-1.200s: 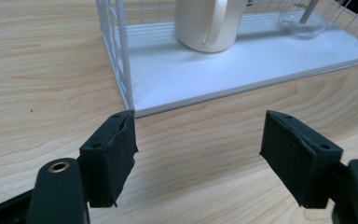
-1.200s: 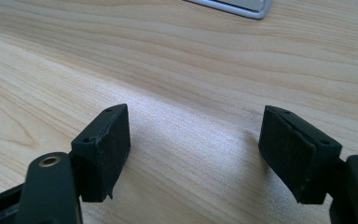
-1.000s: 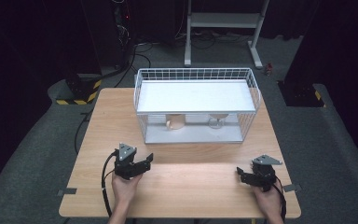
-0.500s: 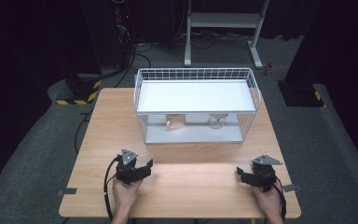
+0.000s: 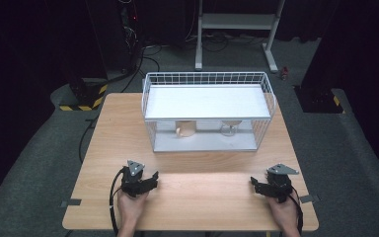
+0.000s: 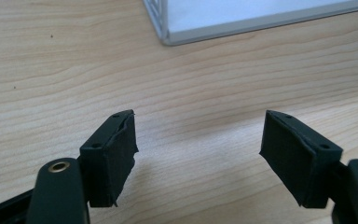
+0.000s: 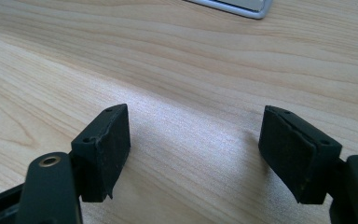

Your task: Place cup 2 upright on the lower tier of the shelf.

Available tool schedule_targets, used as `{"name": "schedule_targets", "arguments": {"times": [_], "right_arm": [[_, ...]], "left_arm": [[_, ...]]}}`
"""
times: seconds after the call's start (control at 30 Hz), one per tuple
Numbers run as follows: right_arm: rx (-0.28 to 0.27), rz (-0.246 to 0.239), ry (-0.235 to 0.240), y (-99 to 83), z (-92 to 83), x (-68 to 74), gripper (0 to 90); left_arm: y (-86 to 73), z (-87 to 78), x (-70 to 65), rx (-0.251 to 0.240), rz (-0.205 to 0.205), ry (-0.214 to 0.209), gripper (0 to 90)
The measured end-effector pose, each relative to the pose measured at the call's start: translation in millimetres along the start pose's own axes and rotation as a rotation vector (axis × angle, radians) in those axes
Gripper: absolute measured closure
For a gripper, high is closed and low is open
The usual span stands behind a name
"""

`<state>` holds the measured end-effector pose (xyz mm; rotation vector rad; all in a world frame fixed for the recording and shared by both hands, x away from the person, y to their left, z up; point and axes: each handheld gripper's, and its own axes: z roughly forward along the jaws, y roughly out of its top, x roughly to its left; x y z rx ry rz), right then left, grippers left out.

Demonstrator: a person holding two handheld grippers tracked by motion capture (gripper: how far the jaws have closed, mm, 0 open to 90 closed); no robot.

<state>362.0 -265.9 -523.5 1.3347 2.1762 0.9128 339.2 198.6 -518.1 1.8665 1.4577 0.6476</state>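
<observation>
Both black two-jaw grippers, left (image 5: 147,180) and right (image 5: 259,185), rest open and empty; the white wire basket (image 5: 207,79) lies ahead, the left gripper slightly nearer.

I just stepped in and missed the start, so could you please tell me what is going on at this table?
A person sits at a wooden table with a two-jaw gripper in each hand. The left gripper and the right gripper rest low near the front edge, both with jaws open and nothing between them. Farther back stands a white wire rack with a white shelf; under the shelf sit a beige cup and a small stemmed piece. Nothing is being handled yet.
</observation>
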Motion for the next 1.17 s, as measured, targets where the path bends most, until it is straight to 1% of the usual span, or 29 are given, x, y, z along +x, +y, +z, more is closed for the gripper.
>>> {"name": "schedule_targets", "arguments": {"times": [0.03, 0.07, 0.27, 0.3, 0.63, 1.17], "right_arm": [[0.0, 0.0, 0.0, 0.0, 0.0, 0.0, 24.9], [0.0, 0.0, 0.0, 0.0, 0.0, 0.0, 24.9], [0.0, 0.0, 0.0, 0.0, 0.0, 0.0, 24.9], [0.0, 0.0, 0.0, 0.0, 0.0, 0.0, 25.0], [0.001, 0.004, 0.0, 0.1, -0.1, 0.2, 24.9], [0.0, 0.005, 0.0, 0.1, 0.0, 0.4, 24.9]], "left_arm": [[-0.6, 1.2, -0.3, 0.006, 0.002, 0.005, 26.8], [-1.0, 2.2, 0.1, 0.011, 0.013, 0.009, 26.8], [-3.7, 7.7, 1.1, 0.032, 0.016, 0.03, 26.8], [-4.2, 8.4, 0.9, 0.034, 0.011, 0.029, 26.8], [-4.9, 9.4, 0.8, 0.022, 0.009, 0.035, 26.1], [-5.5, 9.1, -0.5, 0.029, 0.009, 0.029, 21.9]]}}
